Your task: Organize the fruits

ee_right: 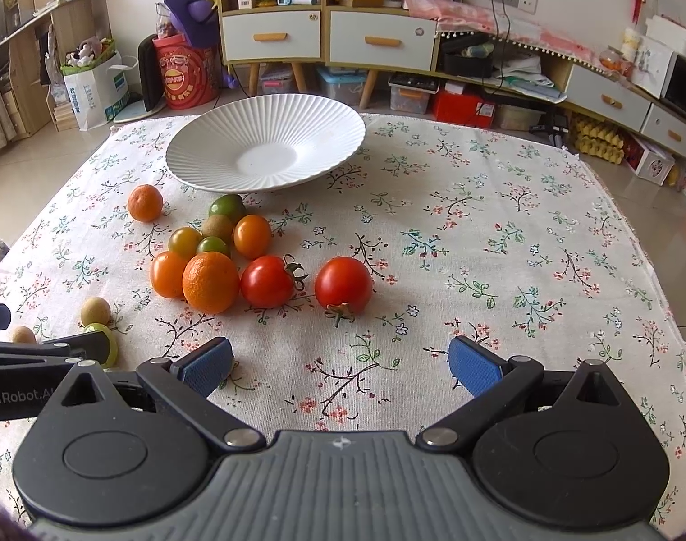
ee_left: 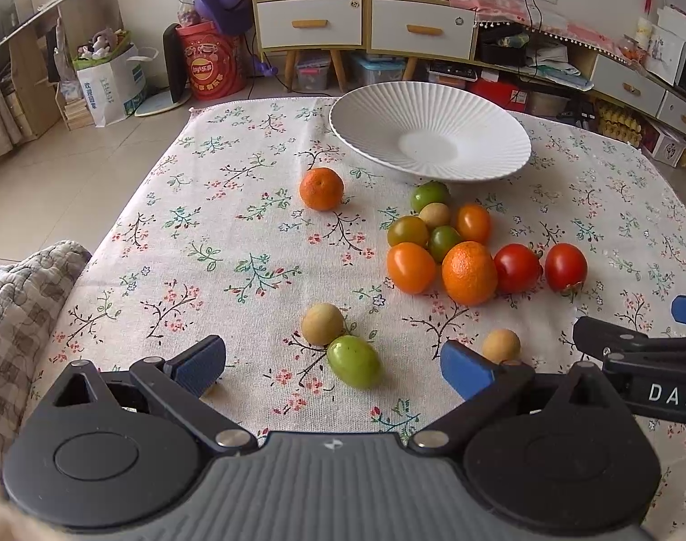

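No fruit is in the white ribbed plate (ee_right: 266, 144) yet, so I judge this the opening step: choosing a first piece. The fruits are small and glossy: oranges, red, orange and green tomatoes, tan round ones. A green tomato (ee_left: 354, 360) lies just ahead of the left gripper (ee_left: 333, 363), whose pads are spread wide and empty; a red tomato (ee_right: 343, 285) sits ahead of the right gripper (ee_right: 340, 365), likewise spread. Next comes a gentle close around one. All rest on the floral-clothed counter (ee_right: 500, 243).
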Available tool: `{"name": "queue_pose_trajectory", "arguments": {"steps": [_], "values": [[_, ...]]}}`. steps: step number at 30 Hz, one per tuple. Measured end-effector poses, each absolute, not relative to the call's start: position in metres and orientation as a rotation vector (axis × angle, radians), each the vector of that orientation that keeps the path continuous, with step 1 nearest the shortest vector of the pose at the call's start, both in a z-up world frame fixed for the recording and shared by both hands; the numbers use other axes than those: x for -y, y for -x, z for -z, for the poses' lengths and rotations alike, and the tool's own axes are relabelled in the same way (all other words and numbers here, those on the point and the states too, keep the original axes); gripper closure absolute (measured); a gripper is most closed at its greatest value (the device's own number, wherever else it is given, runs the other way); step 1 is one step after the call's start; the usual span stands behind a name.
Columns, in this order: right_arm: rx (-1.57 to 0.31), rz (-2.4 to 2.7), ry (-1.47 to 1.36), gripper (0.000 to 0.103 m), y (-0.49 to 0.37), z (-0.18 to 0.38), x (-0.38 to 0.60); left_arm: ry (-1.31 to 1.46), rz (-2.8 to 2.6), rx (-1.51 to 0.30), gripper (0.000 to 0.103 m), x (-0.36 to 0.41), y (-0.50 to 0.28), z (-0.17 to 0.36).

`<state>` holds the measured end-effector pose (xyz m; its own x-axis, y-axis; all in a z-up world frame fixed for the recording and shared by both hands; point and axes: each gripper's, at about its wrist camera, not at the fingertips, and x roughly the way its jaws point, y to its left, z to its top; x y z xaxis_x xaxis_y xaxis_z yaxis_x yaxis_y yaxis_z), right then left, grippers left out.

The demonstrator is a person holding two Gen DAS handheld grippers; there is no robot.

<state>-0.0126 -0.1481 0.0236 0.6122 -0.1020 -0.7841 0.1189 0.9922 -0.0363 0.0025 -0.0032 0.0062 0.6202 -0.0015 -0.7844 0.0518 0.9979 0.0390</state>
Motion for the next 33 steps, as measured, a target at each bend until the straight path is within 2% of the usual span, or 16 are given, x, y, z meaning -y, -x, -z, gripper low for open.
{"name": "queue_pose_trajectory", "arguments": {"steps": [33], "values": [[-0.907, 0.106, -0.026, 0.001, 0.0079, -0.0316, 0.1507, -0.063, 0.03, -0.887, 0.007, 0.0069, -0.0035, -0.0085]]}}
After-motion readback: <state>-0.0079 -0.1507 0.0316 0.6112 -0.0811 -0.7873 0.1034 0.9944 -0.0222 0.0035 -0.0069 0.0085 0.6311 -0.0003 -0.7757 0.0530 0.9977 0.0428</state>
